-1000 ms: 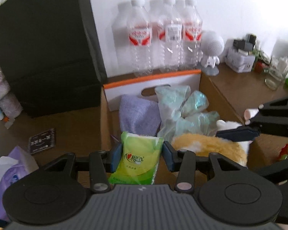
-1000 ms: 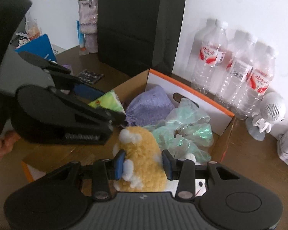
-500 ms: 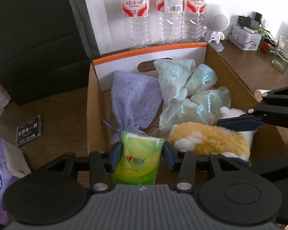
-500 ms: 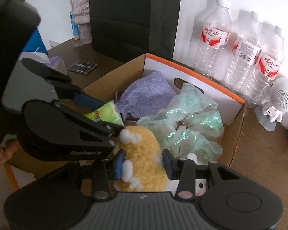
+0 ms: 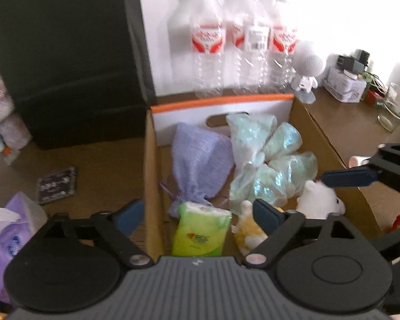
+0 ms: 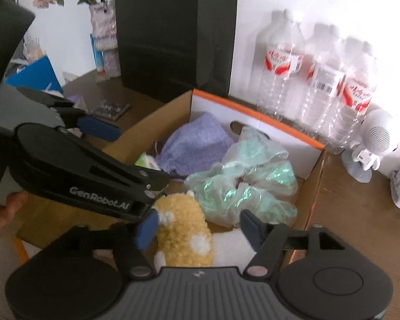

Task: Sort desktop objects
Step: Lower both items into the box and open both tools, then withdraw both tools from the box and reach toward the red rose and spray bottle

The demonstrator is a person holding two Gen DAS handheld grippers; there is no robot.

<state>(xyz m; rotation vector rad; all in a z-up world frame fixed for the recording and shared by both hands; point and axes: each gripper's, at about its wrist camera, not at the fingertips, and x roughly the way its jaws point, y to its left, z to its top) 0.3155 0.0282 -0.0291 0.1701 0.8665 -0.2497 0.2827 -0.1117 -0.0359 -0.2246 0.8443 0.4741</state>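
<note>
An open cardboard box (image 5: 150, 176) with an orange rim holds a lilac cloth pouch (image 5: 200, 160), crumpled pale green plastic bags (image 5: 269, 165), a green tissue pack (image 5: 200, 232) and a yellow and white plush toy (image 5: 253, 233). My left gripper (image 5: 197, 218) is open above the box's near left corner, with the tissue pack lying free below it. My right gripper (image 6: 197, 229) is open over the plush toy (image 6: 184, 229), which lies in the box (image 6: 317, 178). The left gripper (image 6: 101, 130) also shows in the right wrist view.
Several water bottles (image 5: 242, 45) stand behind the box against the wall. A black bag (image 5: 64, 61) stands at back left. A purple tissue pack (image 5: 10, 229) and a dark card (image 5: 57, 185) lie left of the box. A white figurine (image 5: 306, 72), a tin (image 5: 344, 85) and a glass (image 5: 394, 106) stand at right.
Both grippers have opened. The green tissue pack and the plush toy have dropped free and now lie in the box. Both grippers have risen a little.
</note>
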